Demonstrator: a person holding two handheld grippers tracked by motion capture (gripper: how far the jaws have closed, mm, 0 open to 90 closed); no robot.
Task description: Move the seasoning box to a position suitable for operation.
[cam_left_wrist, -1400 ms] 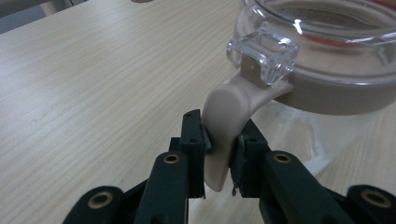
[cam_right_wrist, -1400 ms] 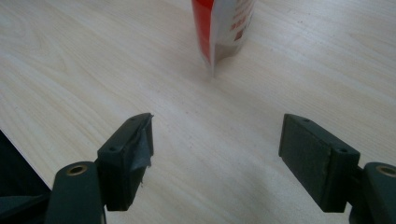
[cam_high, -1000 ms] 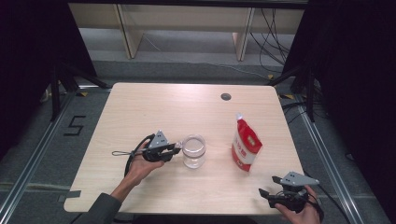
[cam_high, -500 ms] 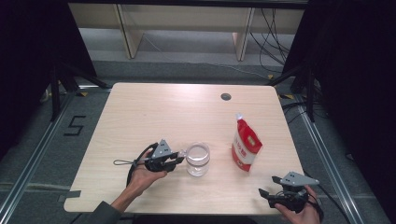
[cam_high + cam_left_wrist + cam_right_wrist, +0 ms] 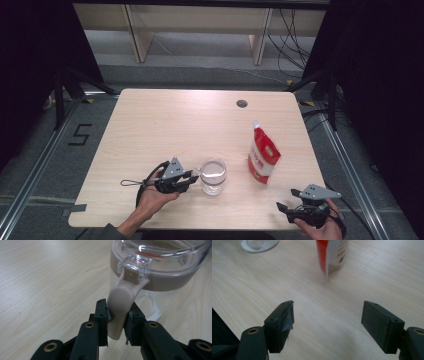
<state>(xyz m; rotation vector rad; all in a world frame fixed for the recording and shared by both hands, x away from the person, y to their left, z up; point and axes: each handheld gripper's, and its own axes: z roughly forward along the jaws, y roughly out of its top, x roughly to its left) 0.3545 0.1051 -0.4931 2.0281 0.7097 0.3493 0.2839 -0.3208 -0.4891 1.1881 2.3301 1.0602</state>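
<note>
While the left gripper (image 5: 116, 322) pinches the glass jar's (image 5: 213, 176) beige handle (image 5: 120, 307), the jar rests on the bench (image 5: 165, 125). At five o'clock, the right gripper (image 5: 327, 325) sits spread wide.

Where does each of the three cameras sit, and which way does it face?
High view: above the person's side, looking forward and down on the table; both hands show.
Left gripper view: on the left gripper, facing the jar; its jaws clamp the jar's beige handle.
Right gripper view: on the right gripper, jaws open, facing the red pouch.
All three share the jar.
</note>
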